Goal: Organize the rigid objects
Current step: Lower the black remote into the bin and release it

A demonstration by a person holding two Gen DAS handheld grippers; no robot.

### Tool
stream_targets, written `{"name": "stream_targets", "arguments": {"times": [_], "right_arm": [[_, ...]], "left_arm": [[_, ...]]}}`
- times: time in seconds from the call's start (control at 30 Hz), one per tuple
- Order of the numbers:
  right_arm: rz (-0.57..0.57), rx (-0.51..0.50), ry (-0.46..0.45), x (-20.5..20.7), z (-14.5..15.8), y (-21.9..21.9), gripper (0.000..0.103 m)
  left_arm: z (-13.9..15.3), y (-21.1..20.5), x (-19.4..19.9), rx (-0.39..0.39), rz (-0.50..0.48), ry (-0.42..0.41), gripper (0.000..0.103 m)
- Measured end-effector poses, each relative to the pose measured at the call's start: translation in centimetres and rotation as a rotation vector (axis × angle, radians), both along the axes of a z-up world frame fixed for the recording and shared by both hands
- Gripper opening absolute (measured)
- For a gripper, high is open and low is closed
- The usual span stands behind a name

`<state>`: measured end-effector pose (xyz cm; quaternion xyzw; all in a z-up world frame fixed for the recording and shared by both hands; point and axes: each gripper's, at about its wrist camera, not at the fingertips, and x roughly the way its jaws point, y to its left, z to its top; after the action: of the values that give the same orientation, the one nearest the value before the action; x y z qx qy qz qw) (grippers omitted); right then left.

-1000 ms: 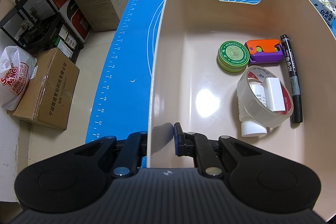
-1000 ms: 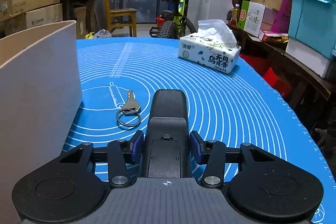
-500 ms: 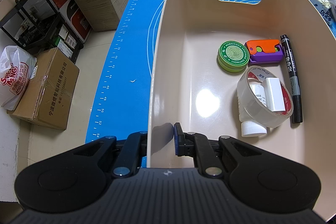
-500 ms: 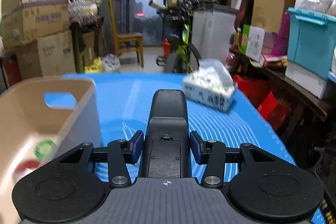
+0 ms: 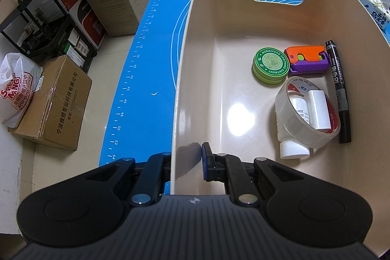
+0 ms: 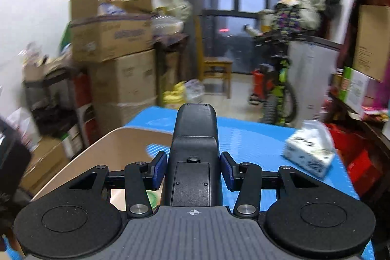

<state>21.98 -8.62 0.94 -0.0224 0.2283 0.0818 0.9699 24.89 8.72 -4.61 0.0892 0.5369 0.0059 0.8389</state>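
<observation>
My left gripper is shut on the near wall of the beige bin, one finger inside and one outside. In the bin lie a green ointment tin, an orange and purple toy, a black marker, a clear tape roll and a white bottle. My right gripper is shut on a black remote control and holds it in the air above the bin's right side.
The bin stands on a blue mat whose left edge is the table edge. Cardboard boxes stand on the floor at the left. A tissue pack lies on the mat to the right of the bin.
My right gripper has lifted the remote off the mat and swung left, over the bin; the key ring on the mat has left its view. My left gripper has not moved.
</observation>
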Motion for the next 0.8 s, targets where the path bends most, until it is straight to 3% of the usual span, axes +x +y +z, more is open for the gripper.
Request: {"name": "stream_targets", "arguments": {"times": [0.23, 0.5, 0.8], "right_arm": [[0.115, -0.068, 0.139, 0.9, -2.0, 3.8, 0.053], [0.134, -0.126, 0.31, 2.0, -4.8, 5.3, 0.053], [0.148, -0.188, 0.346, 2.2, -5.2, 5.8, 0.054]], "left_arm": [[0.0, 0.0, 0.0, -0.001, 0.0, 0.0, 0.014], [0.0, 0.0, 0.0, -0.001, 0.0, -0.001, 0.014], [-0.1, 0.0, 0.0, -0.001, 0.0, -0.001, 0.014]]}}
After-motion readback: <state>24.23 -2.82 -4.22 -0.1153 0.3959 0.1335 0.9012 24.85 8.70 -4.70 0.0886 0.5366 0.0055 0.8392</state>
